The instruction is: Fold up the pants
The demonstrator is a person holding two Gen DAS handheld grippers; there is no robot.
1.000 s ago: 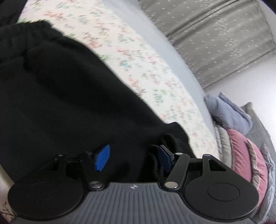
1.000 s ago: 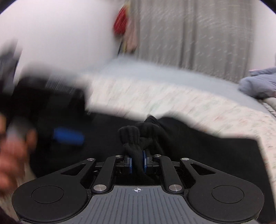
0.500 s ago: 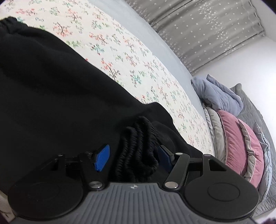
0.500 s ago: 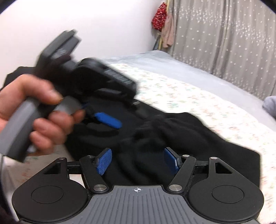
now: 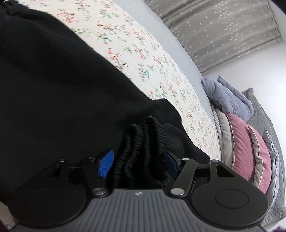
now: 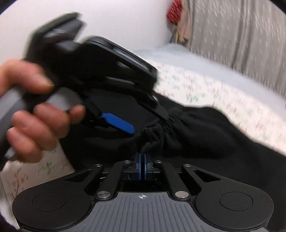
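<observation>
black ribbed elastic, bunched into thick folds, sits right between the blue pads (image 5: 105,162) of the left gripper (image 5: 138,163), whose jaws stand wide apart around it without pinching. that gathered cuff (image 5: 143,148) belongs to the black pants (image 5: 59,92), which spread away from the gripper across the bed (image 5: 143,58), covering most of the near side of its floral sheet. beyond the cloth the sheet runs on to a plain grey-blue strip, and at the far right end a crumpled lilac blanket (image 5: 227,97) lies on top of a stack of pink and grey pillows (image 5: 250,148). behind all that hangs a grey speckled curtain (image 5: 223,30).

from the other side, the right gripper (image 6: 142,166) has its blue pads pressed together with barely a line between them, and a pinch of the pants (image 6: 187,135) appears to rise straight out of that closed tip into a gathered elastic band (image 6: 157,132). just past it, a bare hand (image 6: 34,114) grips the grey handle of the left gripper (image 6: 125,114), blurred, one blue finger (image 6: 118,122) poking out over the dark fabric near the band. further back the floral sheet (image 6: 205,85) shows, also blurred, then the grey curtain (image 6: 241,32) and something red (image 6: 174,9) hanging by the white wall.
</observation>
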